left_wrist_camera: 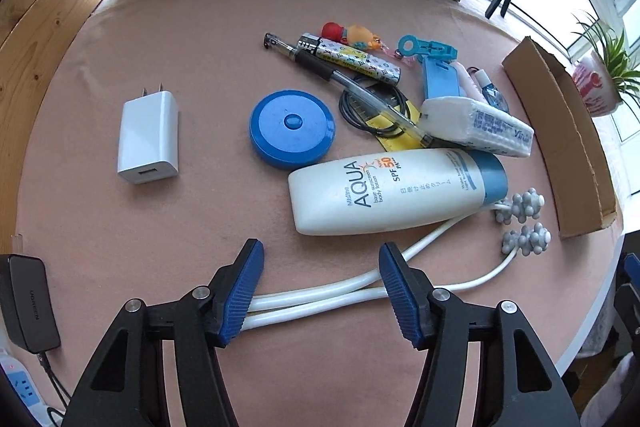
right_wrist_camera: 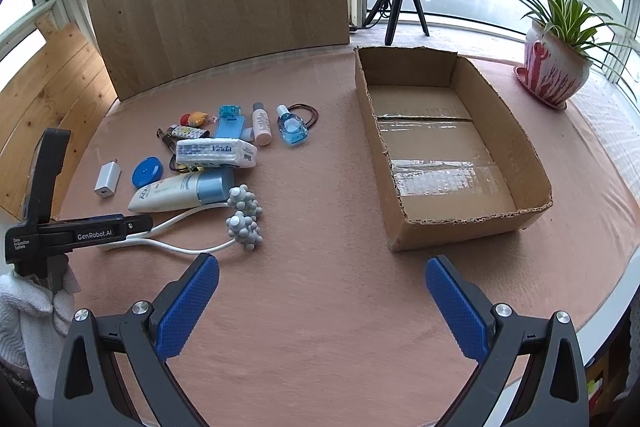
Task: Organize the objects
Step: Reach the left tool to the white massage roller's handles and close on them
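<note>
On the pink worktop [right_wrist_camera: 320,307] a pile of small things is lying to the left of a brown cardboard box [right_wrist_camera: 532,163]. The box is sitting open and bare inside, with its long side running away from the camera.

The left tool [left_wrist_camera: 320,287] is sitting low over the worktop with its two blue fingers [left_wrist_camera: 244,291] spread apart. A white neck massager [left_wrist_camera: 352,291] is lying between them. Its two thin white arms are running from the left finger out to the right, and its grey bumpy balls are pointing toward the box. I cannot tell if the fingers are touching it.

A white sunscreen bottle [left_wrist_camera: 392,191] is lying on its side just past the massager, with its blue cap pointing right. A round blue tape measure [left_wrist_camera: 292,129] is sitting next to it, and a white charger plug [left_wrist_camera: 148,139] is lying apart on the left, prongs pointing away.

The right tool [right_wrist_camera: 322,301] is hanging over a bare part of the worktop, fingers wide apart and holding nothing.

Only the right view is showing the inside of the box, a little blue bottle [right_wrist_camera: 293,129] and a potted plant [right_wrist_camera: 556,67]. Only the left view is showing a pen [left_wrist_camera: 340,79] clearly.
</note>
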The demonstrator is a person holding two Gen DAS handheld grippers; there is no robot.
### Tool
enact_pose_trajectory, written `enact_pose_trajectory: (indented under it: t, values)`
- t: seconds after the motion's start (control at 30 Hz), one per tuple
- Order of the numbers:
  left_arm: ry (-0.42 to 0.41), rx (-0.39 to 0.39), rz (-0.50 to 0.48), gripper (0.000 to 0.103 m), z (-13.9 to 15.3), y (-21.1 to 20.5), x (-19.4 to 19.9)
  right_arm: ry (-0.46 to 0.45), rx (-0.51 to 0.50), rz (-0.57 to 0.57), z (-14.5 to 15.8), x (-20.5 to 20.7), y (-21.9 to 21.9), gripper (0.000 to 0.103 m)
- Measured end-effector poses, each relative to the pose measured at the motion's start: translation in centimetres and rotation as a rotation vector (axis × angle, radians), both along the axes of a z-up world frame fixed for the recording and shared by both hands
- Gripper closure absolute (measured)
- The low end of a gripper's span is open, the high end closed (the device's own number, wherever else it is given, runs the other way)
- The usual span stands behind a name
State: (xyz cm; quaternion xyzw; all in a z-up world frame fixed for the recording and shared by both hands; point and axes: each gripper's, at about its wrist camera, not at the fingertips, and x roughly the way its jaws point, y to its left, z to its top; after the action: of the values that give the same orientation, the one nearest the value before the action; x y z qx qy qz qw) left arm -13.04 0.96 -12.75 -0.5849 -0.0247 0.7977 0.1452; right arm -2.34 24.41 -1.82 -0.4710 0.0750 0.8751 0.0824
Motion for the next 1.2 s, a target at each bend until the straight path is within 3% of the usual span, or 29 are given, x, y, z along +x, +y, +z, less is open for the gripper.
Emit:
enact_pose_trajectory:
  t: [0.47, 0.57, 0.73, 0.93, 1.2]
  values:
    - [-0.048, 0.066, -0.113, 0.039, -0.4, 2.6, 4.0, -0.047, -0.071, 0.026, -1.6, -1.1, 0.1, 0.001]
    - [-0.064, 0.096, -0.123, 0.039, -0.5, 3.4, 4.9, -0.069, -0.104, 0.039, -2.5, -1.9, 0.1, 0.012]
    - [-0.084, 0.120, -0.177, 0.048, -0.5, 5.0, 6.3, -0.127, -0.193, 0.046, -4.5, -3.1, 0.2, 0.031]
    - [-0.057, 0.130, -0.128, 0.052, 0.0, 5.2, 4.6, -0.170, -0.270, 0.045, -6.2, -4.2, -0.2, 0.044]
    - [-0.067, 0.090, -0.201, 0.074, 0.0, 6.4, 3.3, -0.224, -0.374, 0.047, -8.1, -5.3, -1.3, 0.057]
